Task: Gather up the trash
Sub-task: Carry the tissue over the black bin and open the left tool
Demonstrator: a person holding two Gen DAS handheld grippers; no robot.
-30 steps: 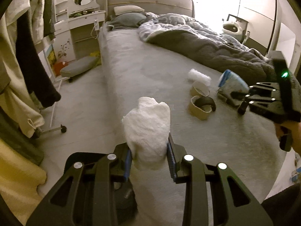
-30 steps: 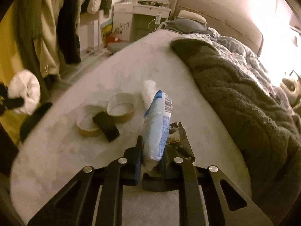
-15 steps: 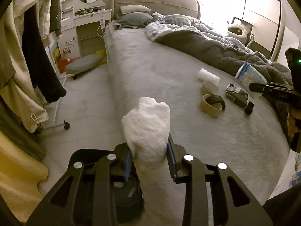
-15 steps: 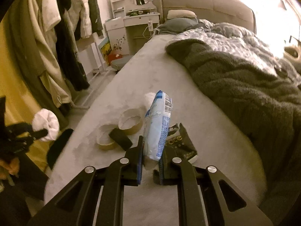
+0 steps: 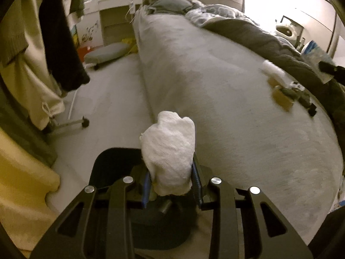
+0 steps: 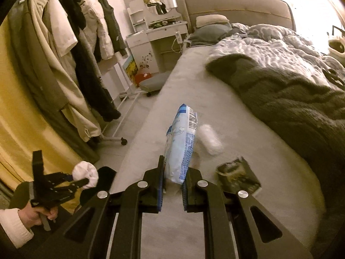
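My left gripper (image 5: 171,185) is shut on a crumpled white paper wad (image 5: 168,153) and hangs over a black bin (image 5: 112,168) on the floor beside the bed. From the right wrist view the same left gripper (image 6: 79,180) and wad (image 6: 85,173) sit low on the left, over the bin (image 6: 105,172). My right gripper (image 6: 172,185) is shut on a blue-and-white packet (image 6: 182,144), lifted above the bed. On the sheet beyond it lie a white wad (image 6: 210,139) and a dark wrapper (image 6: 237,174). Blurred tape rolls (image 5: 280,99) lie near them.
A rolling clothes rack full of coats (image 6: 71,64) stands along the left wall. A dark fleece blanket (image 6: 291,99) covers the bed's right half. A grey stool (image 5: 105,52) and a white dresser (image 6: 155,34) stand at the far end. A sleeved hand (image 6: 41,213) holds the left gripper.
The left gripper has sunk and moved over the black bin with the wad. The right gripper has risen and rolled, lifting the packet off the bed.
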